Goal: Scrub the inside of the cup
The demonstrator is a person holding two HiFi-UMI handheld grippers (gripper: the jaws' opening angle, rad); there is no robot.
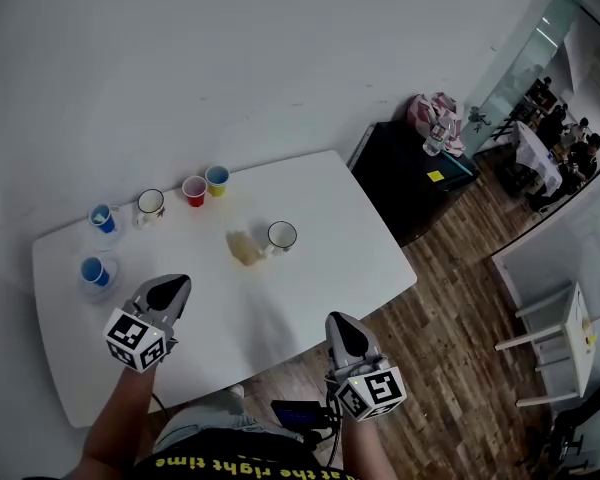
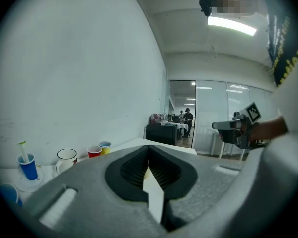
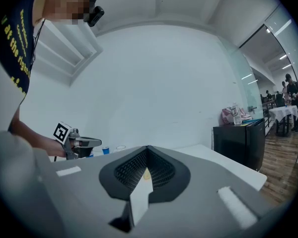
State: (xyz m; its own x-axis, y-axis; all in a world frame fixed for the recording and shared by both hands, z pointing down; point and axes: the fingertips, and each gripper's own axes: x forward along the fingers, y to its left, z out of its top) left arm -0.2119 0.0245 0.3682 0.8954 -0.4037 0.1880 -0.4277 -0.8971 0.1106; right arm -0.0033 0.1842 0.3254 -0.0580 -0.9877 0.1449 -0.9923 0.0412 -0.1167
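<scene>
Head view: a white table (image 1: 320, 278) seen from steeply above, with the person's two forearms coming in from its near side.
Cup: the dark-rimmed white mug (image 1: 281, 236) stands upright, mouth up, about the middle of the table.
Sponge: a yellowish sponge (image 1: 242, 248) lies on the table just beside that mug, on the side toward the table's left end. I can't make out whether the two touch.
Left hand: the left gripper (image 1: 177, 286) hangs over the near left part of the table. Its jaws are pressed together with nothing between them, and it points across the table. The mug is well apart from it, further in and toward the right end.
Right hand: the right gripper (image 1: 340, 325) is at the table's near edge, toward the right end. Its jaws are likewise closed and empty. The mug stands well ahead of it, further in on the table.
Back of the table: a red cup (image 1: 194, 190) and a yellow cup (image 1: 217, 180) stand side by side near the far edge. A second white mug (image 1: 150, 206) is just beside them toward the left end.
Left end of the table: a far blue cup (image 1: 103, 218) with a thin stick standing in it, and a near blue cup (image 1: 95, 271), each on a pale saucer.
Off the table's right end: a black cabinet (image 1: 410, 173) on a wooden floor (image 1: 460, 318).
</scene>
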